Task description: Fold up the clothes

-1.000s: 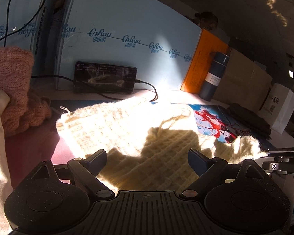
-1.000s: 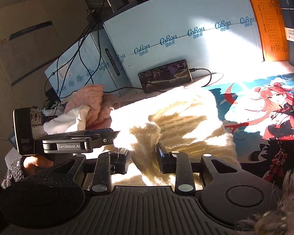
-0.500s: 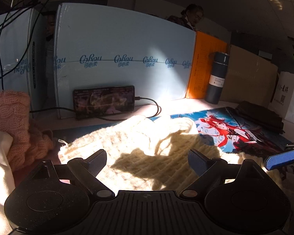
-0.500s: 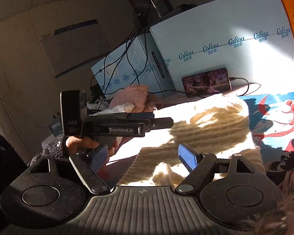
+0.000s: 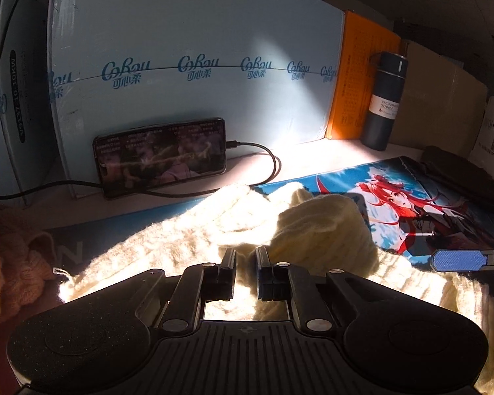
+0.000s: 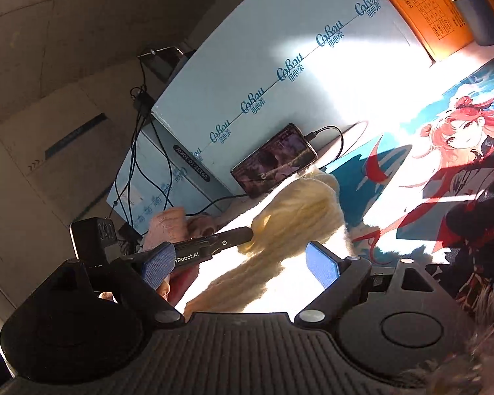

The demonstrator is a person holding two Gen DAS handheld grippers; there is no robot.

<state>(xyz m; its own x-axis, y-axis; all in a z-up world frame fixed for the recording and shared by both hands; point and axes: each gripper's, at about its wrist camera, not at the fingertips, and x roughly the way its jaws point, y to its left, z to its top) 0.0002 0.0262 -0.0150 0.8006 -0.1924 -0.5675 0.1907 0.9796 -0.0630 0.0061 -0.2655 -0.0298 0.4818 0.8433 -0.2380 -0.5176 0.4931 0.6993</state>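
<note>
A cream knitted sweater [image 5: 187, 240] lies bunched on the anime desk mat [image 5: 421, 204]. My left gripper [image 5: 246, 256] is shut on a fold of the sweater and lifts it into a hump [image 5: 319, 227]. In the right wrist view the left gripper [image 6: 247, 233] pinches the cream sweater [image 6: 299, 210], which hangs up off the table. My right gripper [image 6: 240, 263] is open and empty, its blue pads spread on either side of the sweater. One of the right gripper's fingers [image 5: 461, 260] shows at the right edge of the left wrist view.
A pink knitted garment [image 5: 6, 263] lies at the left, also in the right wrist view [image 6: 168, 223]. A phone [image 5: 161, 158] with a cable leans on light-blue boxes [image 5: 194, 65]. An orange box [image 5: 362, 75], a dark bottle [image 5: 385, 102] and a dark folded cloth [image 5: 461, 177] stand behind.
My left gripper has closed on the cream sweater and raised a fold of it. My right gripper opened, let go of the sweater and tilted.
</note>
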